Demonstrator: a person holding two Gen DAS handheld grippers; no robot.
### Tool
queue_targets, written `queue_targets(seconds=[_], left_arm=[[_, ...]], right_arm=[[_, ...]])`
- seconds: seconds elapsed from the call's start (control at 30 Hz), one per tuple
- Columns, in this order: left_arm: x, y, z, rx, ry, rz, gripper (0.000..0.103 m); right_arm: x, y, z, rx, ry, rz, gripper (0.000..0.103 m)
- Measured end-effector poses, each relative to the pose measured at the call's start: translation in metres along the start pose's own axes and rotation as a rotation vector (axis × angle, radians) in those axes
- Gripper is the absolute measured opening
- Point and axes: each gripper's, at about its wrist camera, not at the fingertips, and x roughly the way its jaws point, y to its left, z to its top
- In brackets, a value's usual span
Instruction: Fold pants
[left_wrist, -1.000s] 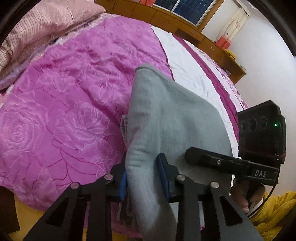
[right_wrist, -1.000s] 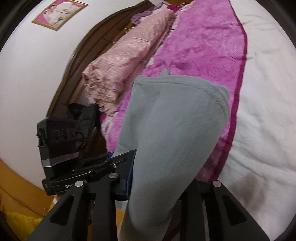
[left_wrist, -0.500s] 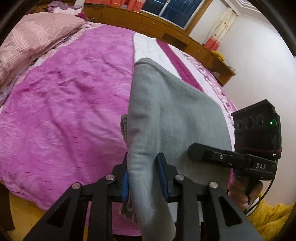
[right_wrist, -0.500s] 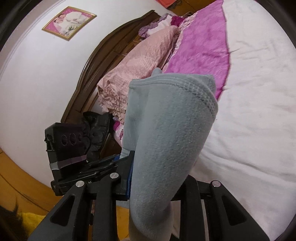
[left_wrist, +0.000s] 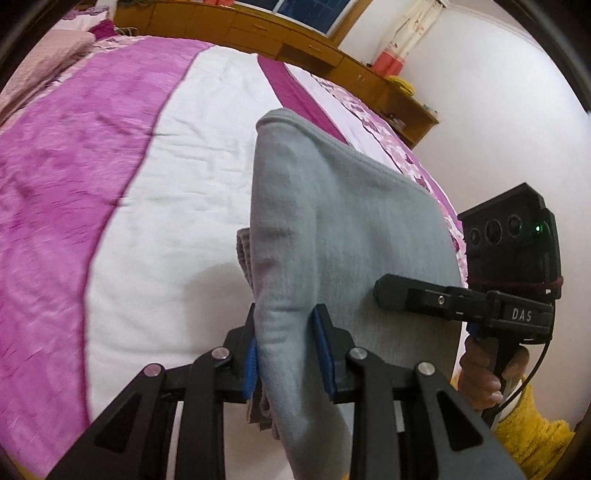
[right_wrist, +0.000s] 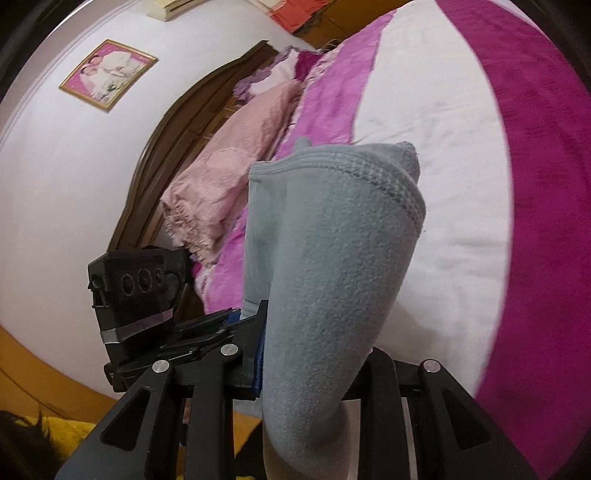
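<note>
Both claws are clamping the grey pants (left_wrist: 343, 229) and we are holding them up over the bed (left_wrist: 184, 206). Our left gripper (left_wrist: 284, 345) is pinching a thick bunched edge between its blue-padded fingers (left_wrist: 250, 360), and in that view the right gripper (left_wrist: 384, 291) is biting the same cloth further along, so the fabric is hanging stretched between the two. From the right wrist, our right gripper (right_wrist: 314, 365) is closing on a rolled fold of the pants (right_wrist: 332, 266) — only its left blue pad (right_wrist: 258, 363) is showing, the other finger being buried under the cloth. The left gripper (right_wrist: 232, 317) is sitting just beside it.

We are seeing no containers here.

Against a second ago, the view under the pants is changing: the magenta quilt (left_wrist: 66, 177) that was lying below is now sliding off to the left, and the white stripe of the bedspread (right_wrist: 454, 206) is sitting beneath the cloth. The pink pillow (right_wrist: 221, 177) is now lying further off — both grips are staying as they were.
</note>
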Motion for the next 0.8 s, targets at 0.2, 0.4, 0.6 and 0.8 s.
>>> queue_targets(seconds=[0.2,0.4,0.6,0.8], left_arm=[[0.055,-0.004,0.012,0.071,0.054,0.026,0.025],[0.088,0.002,0.006,0.177,0.082,0.084,0.025],[0.082,-0.001,0.001,0.173,0.083,0.087,0.026],[0.054,-0.013,-0.007,0.187,0.081,0.133,0.026]], right_arm=[[0.008,-0.048,0.021,0.024,0.025,-0.106,0.019],[0.033,-0.084,0.022,0.04,0.048,-0.27,0.025],[0.028,-0.087,0.017,0.064,0.017,-0.275,0.028],[0.009,-0.061,0.007,0.017,0.022,-0.375,0.029]])
